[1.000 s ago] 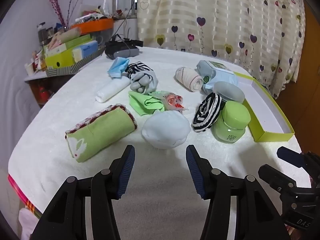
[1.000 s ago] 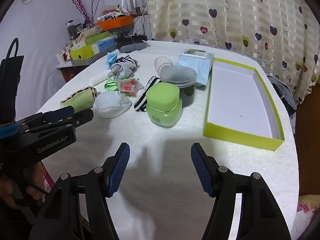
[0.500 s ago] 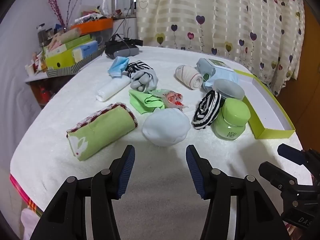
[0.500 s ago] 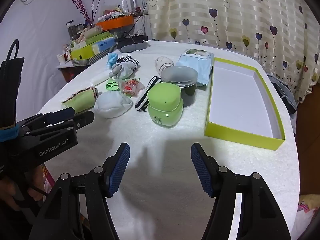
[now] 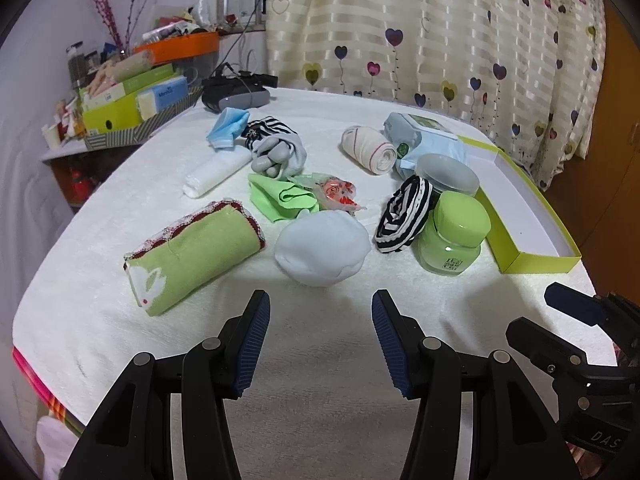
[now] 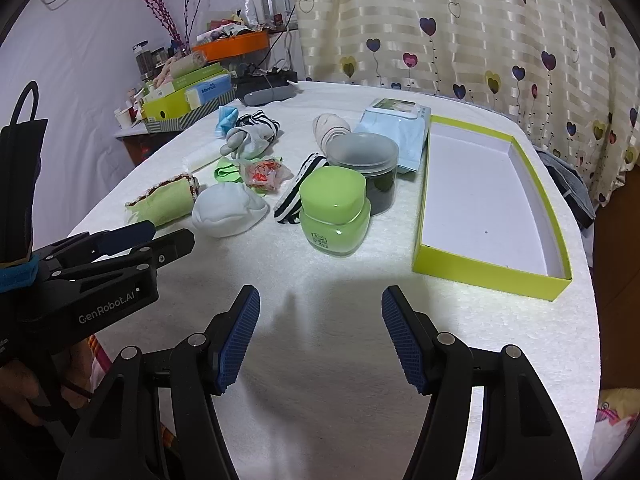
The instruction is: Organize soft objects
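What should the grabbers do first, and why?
Probably ease the left gripper forward onto the pale blue sock ball: its fingers are open and empty, that ball lies nearest, and the yellow-green box holds nothing yet.

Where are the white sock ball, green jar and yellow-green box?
white sock ball [image 5: 322,249], left wrist view, top of bundle
green jar [image 6: 334,210], right wrist view, lid
yellow-green box [image 6: 486,278], right wrist view, near wall
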`<state>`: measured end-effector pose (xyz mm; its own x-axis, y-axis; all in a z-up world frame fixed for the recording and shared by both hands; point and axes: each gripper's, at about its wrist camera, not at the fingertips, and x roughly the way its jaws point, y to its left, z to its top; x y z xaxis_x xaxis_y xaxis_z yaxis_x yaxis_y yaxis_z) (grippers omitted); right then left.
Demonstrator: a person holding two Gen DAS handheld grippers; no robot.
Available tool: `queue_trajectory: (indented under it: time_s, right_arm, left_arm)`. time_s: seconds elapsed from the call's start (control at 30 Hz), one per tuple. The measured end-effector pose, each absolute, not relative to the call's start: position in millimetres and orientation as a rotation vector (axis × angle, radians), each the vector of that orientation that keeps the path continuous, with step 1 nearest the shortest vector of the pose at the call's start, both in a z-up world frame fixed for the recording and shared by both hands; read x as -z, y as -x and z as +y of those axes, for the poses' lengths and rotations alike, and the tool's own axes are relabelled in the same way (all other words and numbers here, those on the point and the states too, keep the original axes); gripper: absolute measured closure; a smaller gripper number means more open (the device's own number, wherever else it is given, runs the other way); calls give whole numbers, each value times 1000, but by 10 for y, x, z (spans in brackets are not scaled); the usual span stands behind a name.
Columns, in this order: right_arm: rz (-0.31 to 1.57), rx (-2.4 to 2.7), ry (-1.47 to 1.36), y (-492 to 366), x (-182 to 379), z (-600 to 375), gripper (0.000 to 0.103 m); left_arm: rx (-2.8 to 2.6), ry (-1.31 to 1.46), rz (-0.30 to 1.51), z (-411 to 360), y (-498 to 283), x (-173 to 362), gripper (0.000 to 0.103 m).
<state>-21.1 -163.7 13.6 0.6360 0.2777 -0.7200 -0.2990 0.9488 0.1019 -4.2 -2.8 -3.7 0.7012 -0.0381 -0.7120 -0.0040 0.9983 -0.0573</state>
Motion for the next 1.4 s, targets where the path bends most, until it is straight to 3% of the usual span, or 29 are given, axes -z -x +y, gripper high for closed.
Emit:
queue_trajectory:
  time_s: [1.4]
  right_arm:
    - [790,-417,22,141,-241,-1512,39]
  left_arm:
    - [49,113,738,134,123,-92,50]
